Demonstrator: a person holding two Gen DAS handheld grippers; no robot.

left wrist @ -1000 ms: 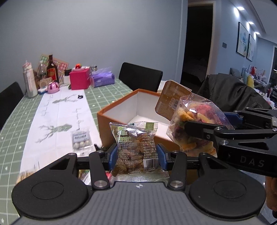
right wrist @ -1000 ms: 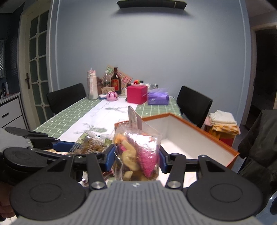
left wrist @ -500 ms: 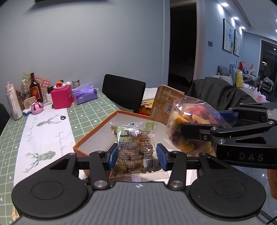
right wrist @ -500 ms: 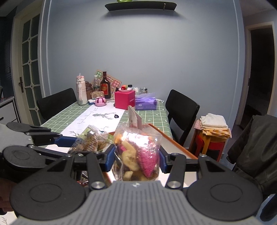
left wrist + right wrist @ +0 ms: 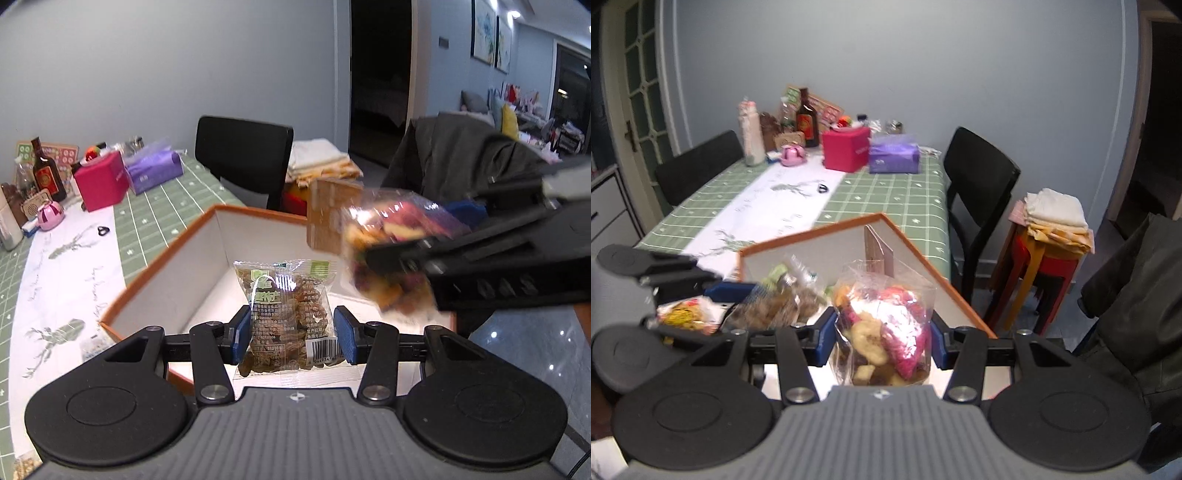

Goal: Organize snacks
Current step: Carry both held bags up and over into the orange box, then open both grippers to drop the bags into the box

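Dim indoor room under cool bluish light, seen through two fisheye lenses.
Small bright ceiling spotlights (image 5: 514, 14) glow top right; walls bow at the edges; the clear crinkly bag of colourful dried fruit (image 5: 388, 254) smears with motion blur and glare.

The left hand-held gripper (image 5: 293, 338) is matt black plastic with blue pads and bright metal screws, its grey base ribbed. It clamps a clear glossy film packet of brown snacks (image 5: 288, 325). The right hand-held gripper (image 5: 882, 341), of the same make, grips a crinkled, shiny cellophane bag of dried fruit (image 5: 882, 332) with a brown card header. The box (image 5: 166, 266) looks like smooth matt card. The bench (image 5: 886, 195) wears a smooth checked cloth.
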